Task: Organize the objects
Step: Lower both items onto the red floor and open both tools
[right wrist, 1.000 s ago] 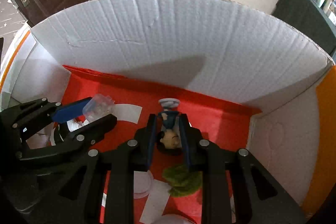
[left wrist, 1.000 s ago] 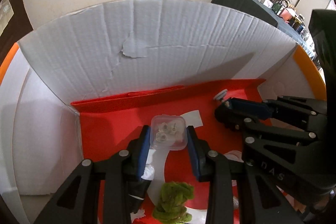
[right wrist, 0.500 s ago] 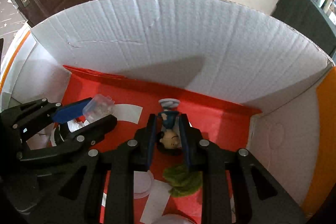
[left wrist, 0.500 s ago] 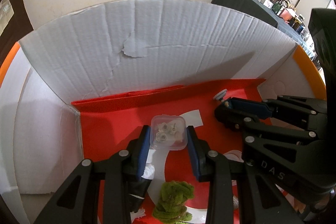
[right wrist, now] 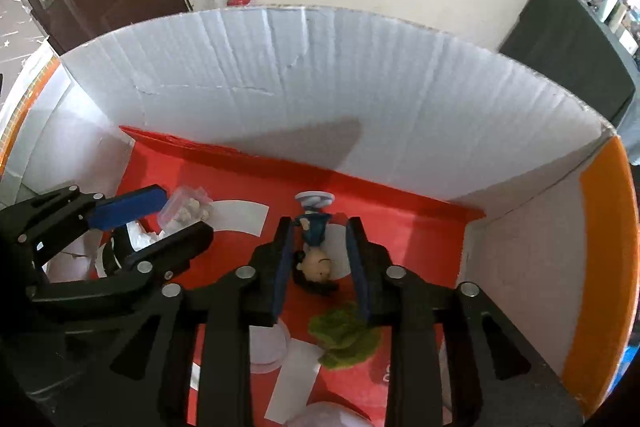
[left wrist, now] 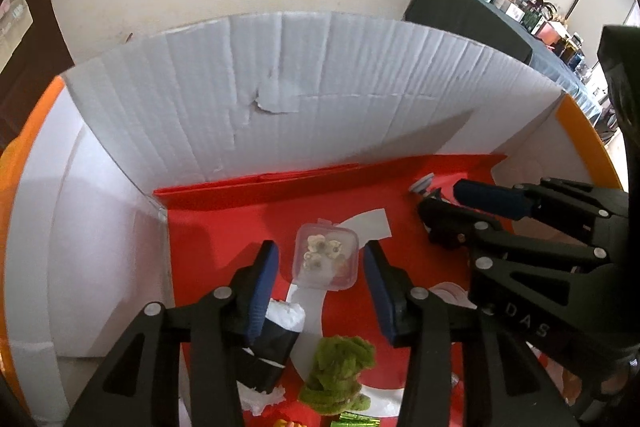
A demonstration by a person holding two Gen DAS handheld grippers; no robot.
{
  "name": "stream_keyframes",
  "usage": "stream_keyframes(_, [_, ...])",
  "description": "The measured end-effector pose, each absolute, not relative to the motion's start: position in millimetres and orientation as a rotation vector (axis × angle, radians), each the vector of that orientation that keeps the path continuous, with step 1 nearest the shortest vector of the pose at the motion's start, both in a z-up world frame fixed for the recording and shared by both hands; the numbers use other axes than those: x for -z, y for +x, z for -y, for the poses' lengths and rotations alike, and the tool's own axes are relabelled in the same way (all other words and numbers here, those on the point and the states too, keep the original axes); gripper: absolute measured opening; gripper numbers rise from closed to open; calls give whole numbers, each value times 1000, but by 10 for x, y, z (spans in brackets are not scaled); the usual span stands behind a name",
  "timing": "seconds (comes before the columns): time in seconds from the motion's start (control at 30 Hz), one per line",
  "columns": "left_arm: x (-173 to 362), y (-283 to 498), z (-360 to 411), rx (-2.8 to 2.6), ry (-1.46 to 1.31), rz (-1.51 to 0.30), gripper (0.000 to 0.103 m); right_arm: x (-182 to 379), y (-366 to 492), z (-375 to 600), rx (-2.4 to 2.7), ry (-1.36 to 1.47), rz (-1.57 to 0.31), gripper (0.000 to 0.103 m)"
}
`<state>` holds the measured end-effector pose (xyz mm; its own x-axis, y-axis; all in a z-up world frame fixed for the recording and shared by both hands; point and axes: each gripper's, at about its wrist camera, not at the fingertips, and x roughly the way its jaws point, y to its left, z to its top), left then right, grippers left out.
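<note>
A: Though both sit inside the box [left wrist: 360, 99], are they gripping?
B: No. Left gripper [left wrist: 320, 267] jaws just opened, clear case [left wrist: 325, 255] loose btwn them on red floor. Right gripper [right wrist: 320, 247] likewise, figurine [right wrist: 314, 251] lying freed btwn pads.

Inside the white cardboard box [left wrist: 320, 99] with its red floor, the left claw [left wrist: 320, 267] has just been opening; its blue pads stand apart from the small clear plastic case [left wrist: 326, 257] lying between them. A green fuzzy clump [left wrist: 340, 379] sits nearer than the case. The right claw [left wrist: 460, 211] reaches in to the case's right.
</note>
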<state>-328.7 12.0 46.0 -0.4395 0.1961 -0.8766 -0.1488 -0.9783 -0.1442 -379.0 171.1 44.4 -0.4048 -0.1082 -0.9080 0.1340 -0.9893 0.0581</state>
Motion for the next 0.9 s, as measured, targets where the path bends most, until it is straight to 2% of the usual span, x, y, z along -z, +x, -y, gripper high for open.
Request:
stream_keyframes(0.77, [-791, -3021, -191, -2575, -1460, 50, 56, -777, -3451, -1715, 2551, 1560, -72, 32])
stream_keyframes(0.83, [-807, -2986, -168, -2581, -1456, 57, 56, -806, -3444, -1724, 2574, 1556, -88, 40])
stream_keyframes(0.9, [-833, -2943, -138, -2581, -1446, 68, 56, -852, -3401, -1733, 2599, 1537, -102, 54])
